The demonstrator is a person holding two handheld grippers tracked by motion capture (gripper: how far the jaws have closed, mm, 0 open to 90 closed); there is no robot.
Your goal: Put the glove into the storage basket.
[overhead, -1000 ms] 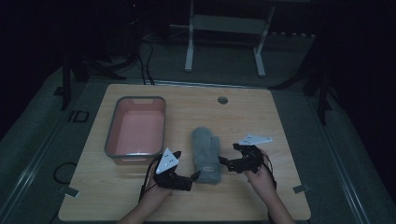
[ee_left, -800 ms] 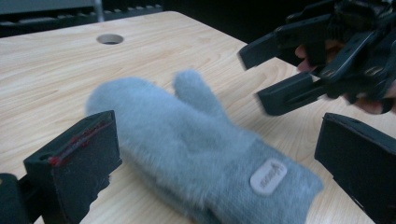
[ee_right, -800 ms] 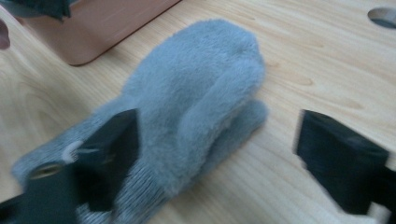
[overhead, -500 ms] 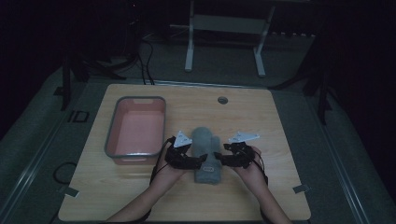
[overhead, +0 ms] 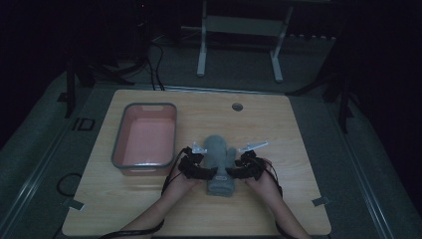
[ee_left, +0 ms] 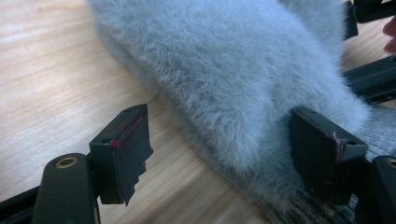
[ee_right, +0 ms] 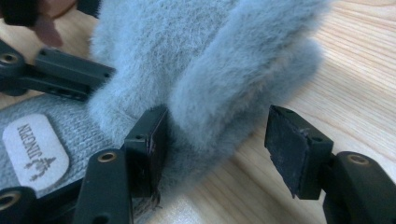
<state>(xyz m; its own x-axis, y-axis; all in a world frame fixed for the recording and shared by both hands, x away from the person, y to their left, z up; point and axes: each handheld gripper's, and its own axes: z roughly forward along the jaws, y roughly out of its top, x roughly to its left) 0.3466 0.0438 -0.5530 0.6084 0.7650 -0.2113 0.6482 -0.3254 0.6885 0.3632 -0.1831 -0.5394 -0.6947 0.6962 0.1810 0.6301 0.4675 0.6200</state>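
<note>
Fingers on both of your grippers had just been closing, each around one flank of the grey mitten [overhead: 220, 162], but no pad was pressing yet: on the left gripper [ee_left: 219, 154] one finger [ee_left: 122, 151] sat apart from the fur on bare wood while the other was buried in the pile by the cuff, so call it released, not grasping. On the right gripper [ee_right: 212, 149] it was the same: one finger [ee_right: 150, 144] touched the fur beside the thumb lobe, the other finger [ee_right: 294, 147] stood off over the table, clear of it. A second before, both grippers had been spread wide and set off to either side of the mitten; by this moment you had brought them in and down so they straddled its lower half from left and right. That reads as a two-sided pickup being set up, grip not yet made, mitten lying flat on the table [overhead: 298, 134] near its front middle, cuff toward you. Next likely call: finish the squeeze, then lift. Farther back and to the left sat the pink bin [overhead: 145, 135], nothing in it, well apart from the mitten. Counts: one mitten, one bin, two grippers, two hands, one table, one small round hole [overhead: 237, 106] in the far tabletop.
</note>
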